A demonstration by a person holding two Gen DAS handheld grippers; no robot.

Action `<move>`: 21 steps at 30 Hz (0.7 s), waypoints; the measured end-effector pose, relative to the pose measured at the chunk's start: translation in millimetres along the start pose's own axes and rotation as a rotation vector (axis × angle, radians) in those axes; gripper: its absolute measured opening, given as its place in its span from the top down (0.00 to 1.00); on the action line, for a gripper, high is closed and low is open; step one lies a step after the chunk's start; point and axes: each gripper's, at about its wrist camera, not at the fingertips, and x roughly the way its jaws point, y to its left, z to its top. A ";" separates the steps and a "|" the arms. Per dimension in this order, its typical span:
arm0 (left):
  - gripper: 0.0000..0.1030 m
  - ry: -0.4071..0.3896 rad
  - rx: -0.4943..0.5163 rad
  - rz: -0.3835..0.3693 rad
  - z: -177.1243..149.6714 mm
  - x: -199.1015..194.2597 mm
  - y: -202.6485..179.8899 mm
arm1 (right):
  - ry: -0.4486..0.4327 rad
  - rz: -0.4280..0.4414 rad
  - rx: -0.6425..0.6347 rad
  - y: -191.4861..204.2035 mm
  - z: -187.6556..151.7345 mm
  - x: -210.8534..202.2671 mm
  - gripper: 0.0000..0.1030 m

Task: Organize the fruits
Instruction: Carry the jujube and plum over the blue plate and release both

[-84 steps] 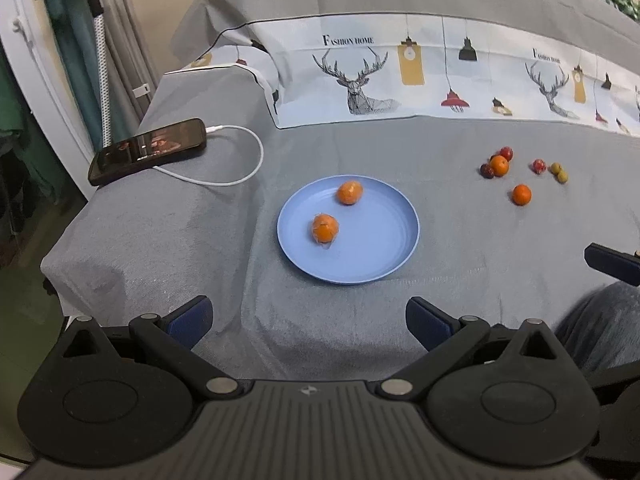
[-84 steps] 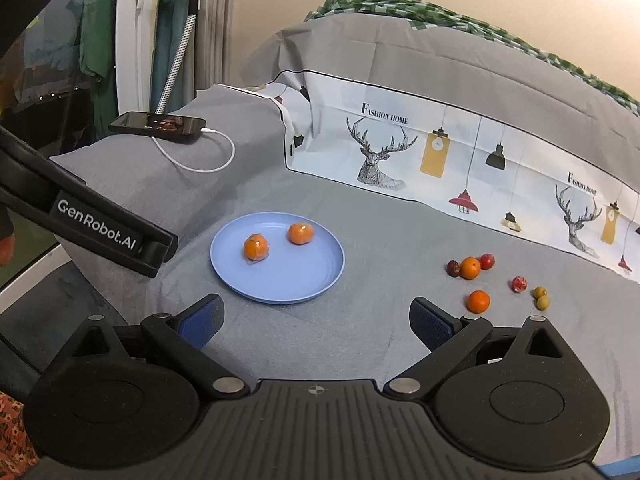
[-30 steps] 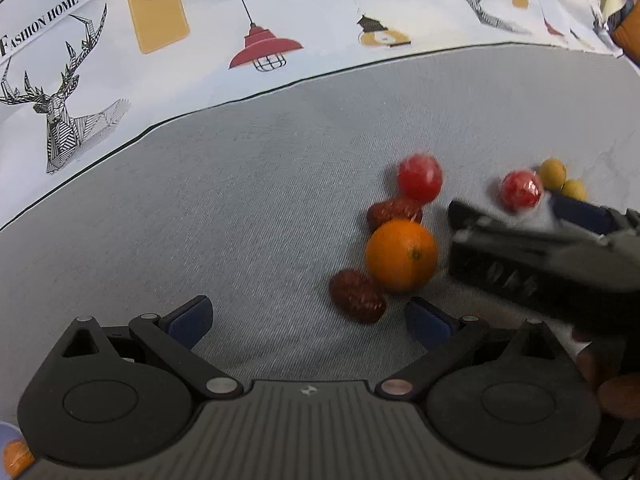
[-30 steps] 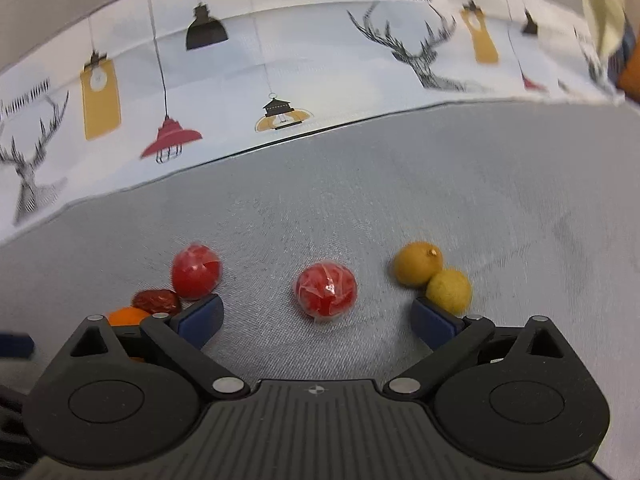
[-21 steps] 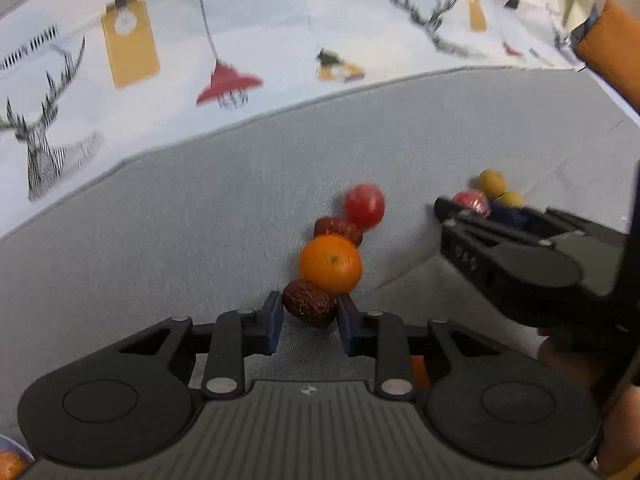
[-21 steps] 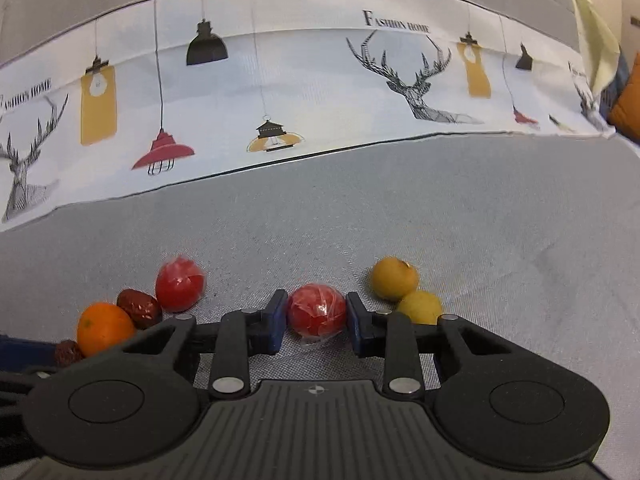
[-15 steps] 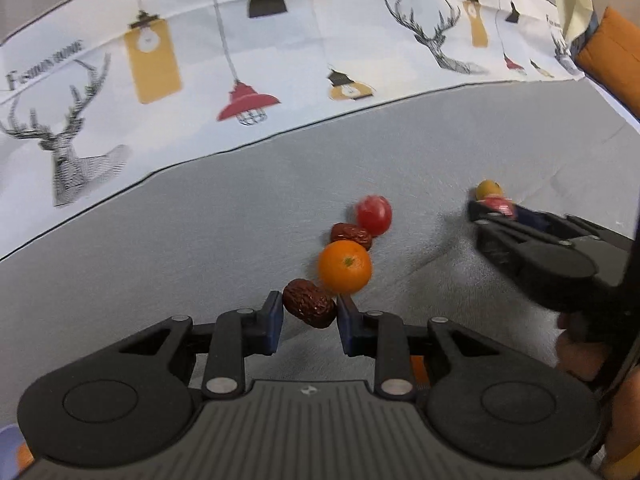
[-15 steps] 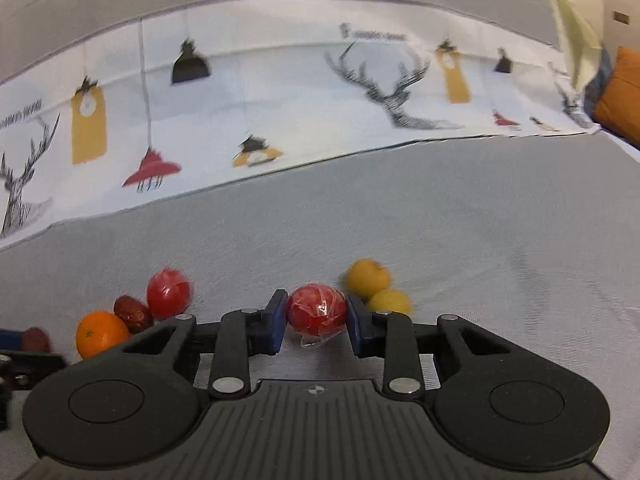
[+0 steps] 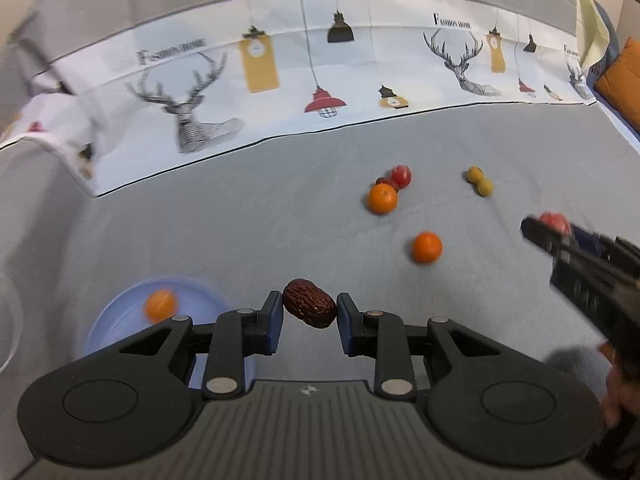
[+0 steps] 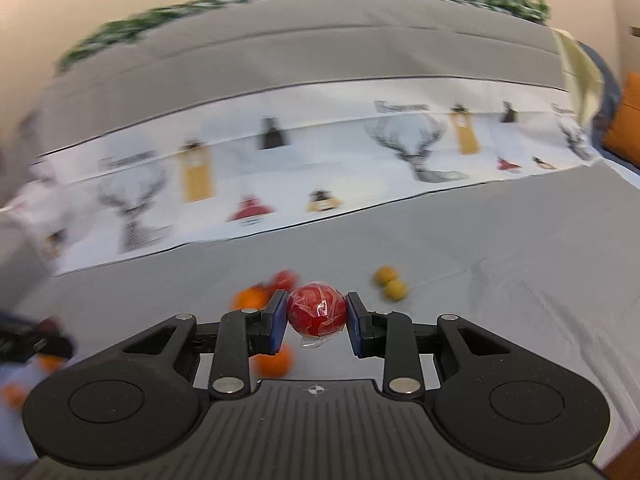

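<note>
My left gripper (image 9: 309,312) is shut on a wrinkled dark red date (image 9: 309,307), lifted above the grey cloth. Just left of it lies the blue plate (image 9: 120,320) with an orange (image 9: 160,305) on it. My right gripper (image 10: 316,314) is shut on a red fruit in clear wrap (image 10: 317,309), also off the cloth; the same gripper (image 9: 554,230) shows at the right edge of the left wrist view. On the cloth lie two oranges (image 9: 382,198) (image 9: 427,246), a red fruit (image 9: 401,175), another date behind the far orange, and two yellow fruits (image 9: 480,182).
A white printed cloth with deer and lamps (image 9: 320,80) runs along the back of the grey bedcover (image 9: 240,220). An orange cushion (image 9: 624,80) sits at the far right. A person's hand (image 9: 620,380) holds the right gripper.
Both grippers closed, the left on the date and the right on the wrapped red fruit, then rose and drew back from the fruit cluster. The blue plate has come into the left wrist view.
</note>
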 end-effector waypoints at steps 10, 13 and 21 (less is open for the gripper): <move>0.69 -0.045 -0.071 0.061 -83.3 -105.0 33.9 | 0.039 0.255 -0.132 80.7 -22.0 -137.0 0.69; 0.69 -0.052 -0.101 0.081 -107.5 -125.7 45.6 | 0.027 0.293 -0.188 99.2 -29.4 -165.0 0.69; 0.69 -0.110 -0.191 0.093 -144.0 -174.8 68.2 | -0.037 0.346 -0.314 134.3 -37.6 -214.8 0.69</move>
